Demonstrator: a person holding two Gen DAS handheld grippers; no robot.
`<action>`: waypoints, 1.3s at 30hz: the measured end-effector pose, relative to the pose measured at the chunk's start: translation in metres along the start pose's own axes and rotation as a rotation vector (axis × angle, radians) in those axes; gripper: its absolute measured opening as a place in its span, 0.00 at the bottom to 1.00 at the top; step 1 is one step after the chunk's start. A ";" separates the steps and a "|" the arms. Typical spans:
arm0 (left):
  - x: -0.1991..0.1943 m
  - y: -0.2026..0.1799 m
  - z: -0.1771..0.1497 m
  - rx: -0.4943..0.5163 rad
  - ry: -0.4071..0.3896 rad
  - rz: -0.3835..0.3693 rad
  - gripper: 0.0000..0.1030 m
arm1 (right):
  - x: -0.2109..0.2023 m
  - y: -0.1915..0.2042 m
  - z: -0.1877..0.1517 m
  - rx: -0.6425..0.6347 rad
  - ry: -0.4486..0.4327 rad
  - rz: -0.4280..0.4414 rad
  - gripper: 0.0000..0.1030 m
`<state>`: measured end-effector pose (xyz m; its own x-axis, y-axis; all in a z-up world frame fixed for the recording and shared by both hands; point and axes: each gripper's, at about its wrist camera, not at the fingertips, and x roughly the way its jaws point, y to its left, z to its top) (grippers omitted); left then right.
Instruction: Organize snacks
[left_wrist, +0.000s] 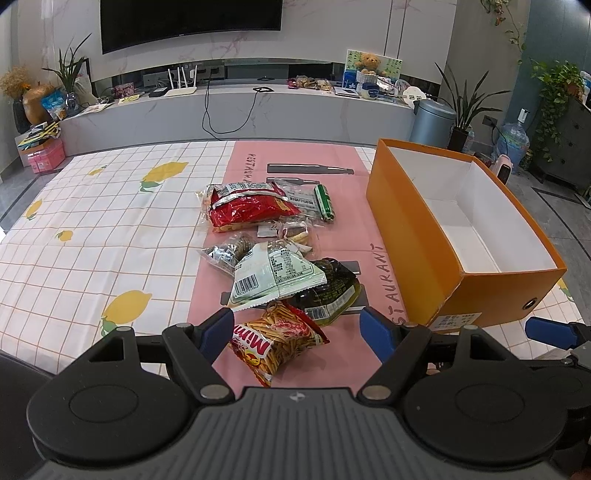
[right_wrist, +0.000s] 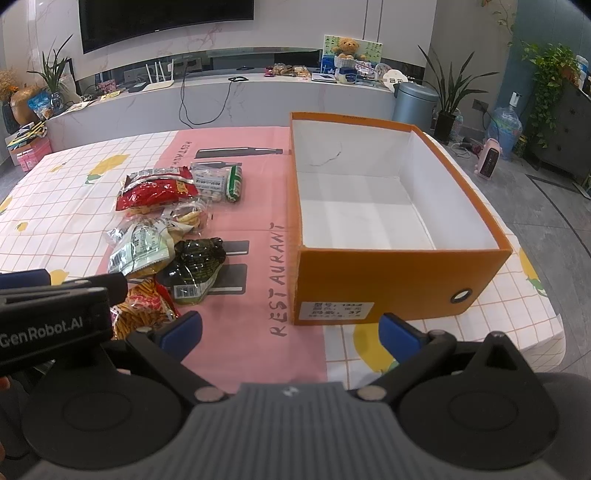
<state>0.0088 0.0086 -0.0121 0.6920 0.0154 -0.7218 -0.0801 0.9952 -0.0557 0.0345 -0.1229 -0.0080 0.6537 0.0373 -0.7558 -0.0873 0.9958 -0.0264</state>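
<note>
Several snack packets lie in a pile on the pink strip of the tablecloth. Nearest is an orange Mimi stick-snack bag (left_wrist: 279, 341), then a dark green packet (left_wrist: 328, 291), a pale green packet (left_wrist: 275, 277) and a red bag (left_wrist: 251, 208). An empty orange box (left_wrist: 461, 236) with a white inside stands to the right of the pile. My left gripper (left_wrist: 297, 330) is open, its blue pads on either side of the Mimi bag, just above it. My right gripper (right_wrist: 291, 330) is open and empty over the cloth in front of the box (right_wrist: 388, 218). The pile (right_wrist: 166, 236) lies to its left.
The table has a white checked cloth with lemons (left_wrist: 92, 229). Beyond it are a marble TV bench (left_wrist: 258, 107), a grey bin (left_wrist: 432, 122), potted plants and a water bottle (left_wrist: 511, 142). The left gripper's body (right_wrist: 55, 317) shows at the left of the right wrist view.
</note>
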 end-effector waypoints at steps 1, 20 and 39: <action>0.000 0.000 0.000 -0.002 0.000 0.002 0.88 | 0.000 0.000 0.000 0.001 -0.001 0.002 0.96; 0.006 0.008 0.001 0.071 -0.050 -0.013 0.88 | 0.008 0.024 0.000 -0.105 -0.036 0.086 0.97; 0.044 0.080 0.017 -0.034 -0.057 -0.009 0.88 | 0.041 0.067 0.008 -0.160 -0.157 0.186 0.97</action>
<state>0.0449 0.0905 -0.0372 0.7323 0.0128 -0.6809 -0.0971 0.9916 -0.0857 0.0615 -0.0538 -0.0349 0.7228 0.2426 -0.6471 -0.3258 0.9454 -0.0095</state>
